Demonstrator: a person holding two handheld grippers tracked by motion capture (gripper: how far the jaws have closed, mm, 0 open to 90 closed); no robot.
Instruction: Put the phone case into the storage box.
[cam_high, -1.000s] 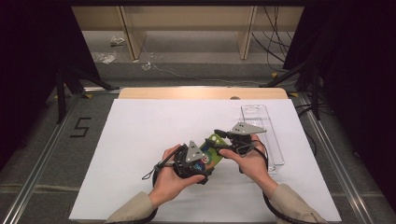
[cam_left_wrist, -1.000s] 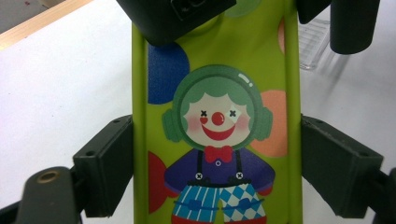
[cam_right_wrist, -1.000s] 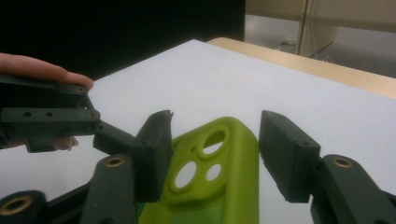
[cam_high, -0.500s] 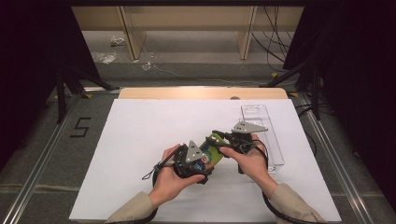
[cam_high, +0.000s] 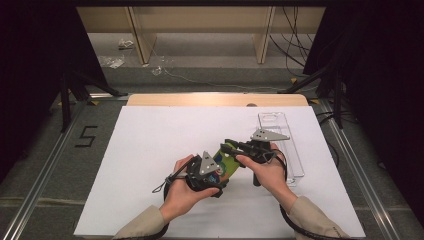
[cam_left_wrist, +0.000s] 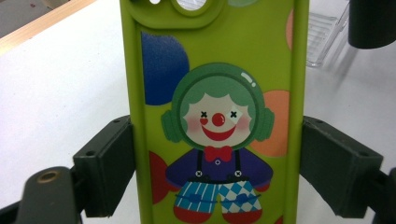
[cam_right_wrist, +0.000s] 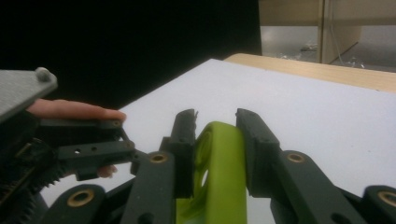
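A green phone case (cam_high: 226, 159) with a clown picture (cam_left_wrist: 217, 140) is held above the white sheet between both grippers. My left gripper (cam_high: 219, 169) is shut on it, its jaw pads (cam_left_wrist: 109, 163) pressing the case's two long edges. In the left gripper view the case (cam_left_wrist: 217, 70) stands upright, camera cut-out at the top. My right gripper (cam_high: 233, 148) comes in from the right and is shut across the thickness of the case's camera end. In the right gripper view the case's green edge (cam_right_wrist: 219, 168) sits between the right gripper's (cam_right_wrist: 215, 128) two black jaws.
A clear plastic box (cam_high: 280, 137) lies on the white sheet (cam_high: 150, 150) just right of the hands, and also appears as clear plastic (cam_left_wrist: 327, 32) in the left gripper view. The wooden table edge (cam_high: 215, 99) runs along the far side. A "5" mark (cam_high: 86, 136) is at left.
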